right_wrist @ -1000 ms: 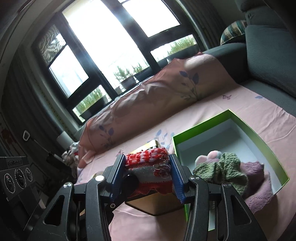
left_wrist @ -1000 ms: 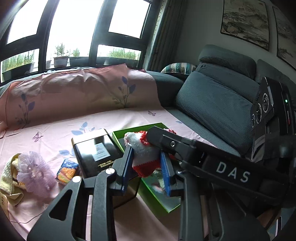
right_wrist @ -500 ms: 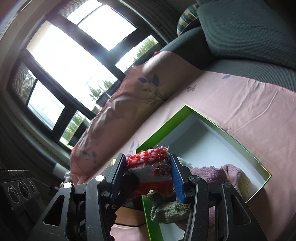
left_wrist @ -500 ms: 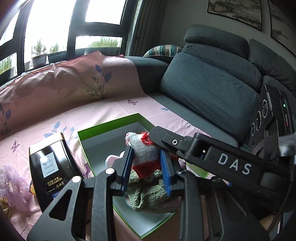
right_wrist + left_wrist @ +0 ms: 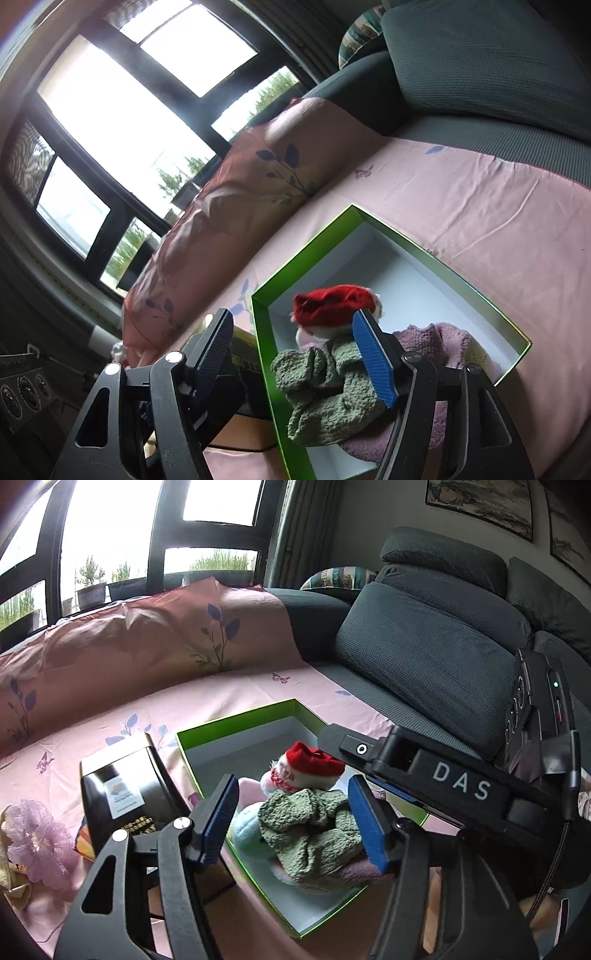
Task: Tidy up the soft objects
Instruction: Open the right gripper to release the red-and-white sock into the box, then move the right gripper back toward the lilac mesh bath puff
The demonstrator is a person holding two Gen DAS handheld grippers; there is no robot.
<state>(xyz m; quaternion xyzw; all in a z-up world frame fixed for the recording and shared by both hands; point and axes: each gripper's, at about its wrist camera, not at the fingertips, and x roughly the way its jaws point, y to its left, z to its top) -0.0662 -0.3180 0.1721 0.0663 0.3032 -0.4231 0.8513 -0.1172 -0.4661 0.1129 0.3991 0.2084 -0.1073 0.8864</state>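
Note:
A red-and-white knitted piece (image 5: 306,766) (image 5: 332,306) lies loose on the pile inside the green box (image 5: 236,722) (image 5: 306,251). Under it are a green knit cloth (image 5: 310,827) (image 5: 325,398), a pale blue soft item (image 5: 245,823) and a purple knit (image 5: 443,343). My left gripper (image 5: 293,823) hangs just over the pile, its jaws opening, and no pad touches anything. My right gripper (image 5: 295,354) is beside it, its jaws opening too, with the knitted piece just beyond its blue pads. Its black housing (image 5: 458,782) crosses the left wrist view.
A black box (image 5: 125,797) (image 5: 243,373) stands against the green box's left side. Further left lie an orange packet (image 5: 83,840) and a purple mesh flower (image 5: 37,838). Everything rests on a pink sheet (image 5: 221,701) over a grey sofa with cushions (image 5: 424,657).
Both grippers, shut on the red-and-white knitted piece, carried it from over the black box to the green box. Both have since opened, and the piece now lies on the pile.

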